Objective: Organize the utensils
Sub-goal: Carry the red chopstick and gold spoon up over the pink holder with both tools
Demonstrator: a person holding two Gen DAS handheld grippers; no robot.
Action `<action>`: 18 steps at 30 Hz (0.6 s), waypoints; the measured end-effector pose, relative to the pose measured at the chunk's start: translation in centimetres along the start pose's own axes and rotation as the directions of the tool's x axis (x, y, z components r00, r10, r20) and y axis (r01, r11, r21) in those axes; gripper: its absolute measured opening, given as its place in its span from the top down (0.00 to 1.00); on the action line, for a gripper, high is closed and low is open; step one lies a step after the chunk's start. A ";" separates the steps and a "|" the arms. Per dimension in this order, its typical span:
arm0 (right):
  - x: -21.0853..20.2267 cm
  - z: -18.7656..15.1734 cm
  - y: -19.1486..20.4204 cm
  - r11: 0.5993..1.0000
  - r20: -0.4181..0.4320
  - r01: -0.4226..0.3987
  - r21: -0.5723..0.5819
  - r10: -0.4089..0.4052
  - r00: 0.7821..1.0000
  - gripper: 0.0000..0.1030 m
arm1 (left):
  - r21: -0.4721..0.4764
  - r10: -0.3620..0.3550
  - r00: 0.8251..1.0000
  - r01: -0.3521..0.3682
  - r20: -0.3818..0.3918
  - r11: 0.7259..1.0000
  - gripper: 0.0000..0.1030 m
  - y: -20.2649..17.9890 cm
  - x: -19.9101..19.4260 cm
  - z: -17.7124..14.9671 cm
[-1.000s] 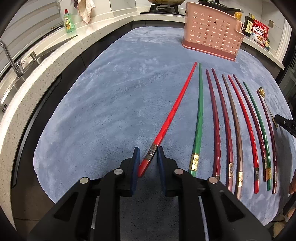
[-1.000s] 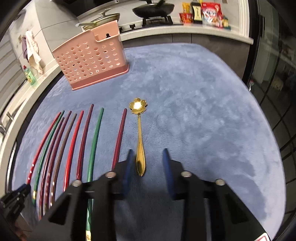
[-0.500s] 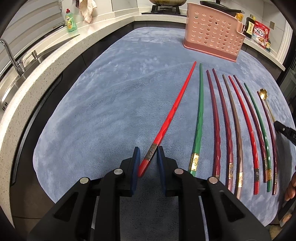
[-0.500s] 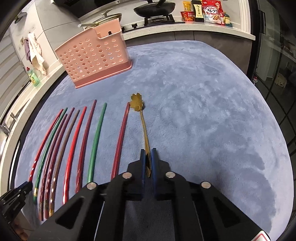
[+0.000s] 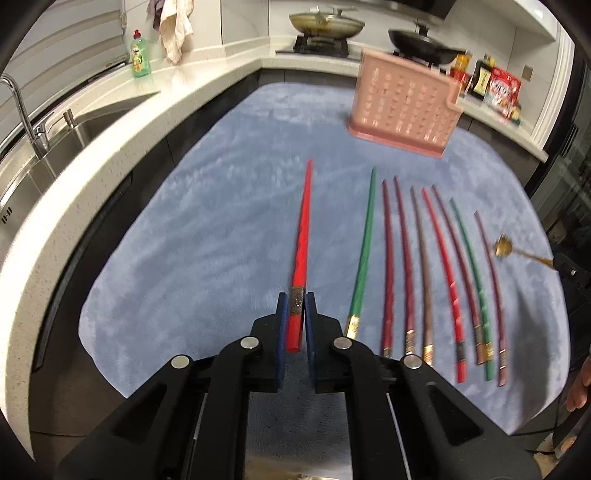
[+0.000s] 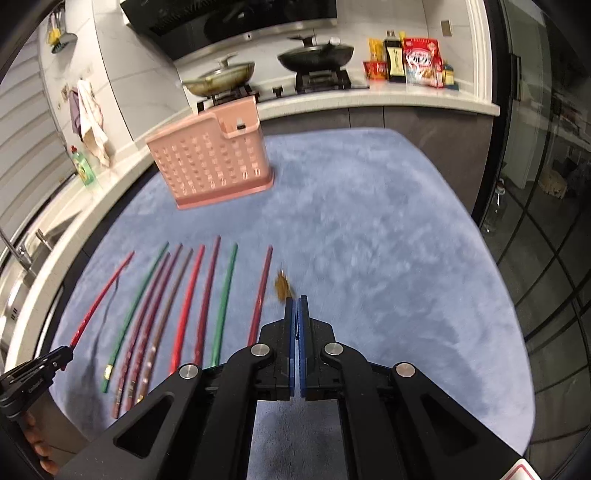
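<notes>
Now both claws grip utensils above the desk.
Left claw clamps the red chopstick; right claw pinches the gold spoon, other chopsticks lying beside.

Beyond the fingertips a pale speckled stone counter curves around the blue-grey plush mat that covers the work surface. Far to the left of the fingers a stainless steel sink with a chrome tap is sunk into that counter, and a green dish-soap bottle stands beside a cream cloth hanging on the white tiled wall. Straight ahead, a black gas hob carries a lidded steel pan and a black wok under a dark extractor hood. Bottles and red food packets crowd the counter ahead to the right. Dark-framed glass doors close the right side.
</notes>
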State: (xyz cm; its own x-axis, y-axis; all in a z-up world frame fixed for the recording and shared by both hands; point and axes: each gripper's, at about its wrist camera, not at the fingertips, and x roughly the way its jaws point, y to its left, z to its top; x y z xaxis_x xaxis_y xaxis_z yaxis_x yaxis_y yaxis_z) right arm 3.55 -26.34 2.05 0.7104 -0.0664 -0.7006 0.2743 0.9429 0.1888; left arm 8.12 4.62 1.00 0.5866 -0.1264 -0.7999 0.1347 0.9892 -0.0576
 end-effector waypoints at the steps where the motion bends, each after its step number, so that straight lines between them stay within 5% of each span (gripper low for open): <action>1: -0.4 0.3 0.0 1.000 0.009 -0.002 -0.001 0.002 1.000 0.98 | -0.002 -0.008 1.000 0.008 0.009 1.000 0.92 0.1 -0.5 0.3; 18: -2.6 6.8 2.1 0.996 0.108 -0.069 -0.055 0.075 0.991 0.99 | 0.021 -0.032 0.972 0.028 0.232 0.999 0.93 -0.1 -6.5 10.7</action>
State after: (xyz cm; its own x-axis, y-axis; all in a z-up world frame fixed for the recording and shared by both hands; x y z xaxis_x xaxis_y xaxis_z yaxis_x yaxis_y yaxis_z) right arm 6.67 -26.37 8.91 0.7947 -0.0307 -0.6062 0.1888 0.9617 0.1988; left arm 12.81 4.56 12.62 0.7516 -0.1717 -0.6369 0.1675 0.9836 -0.0675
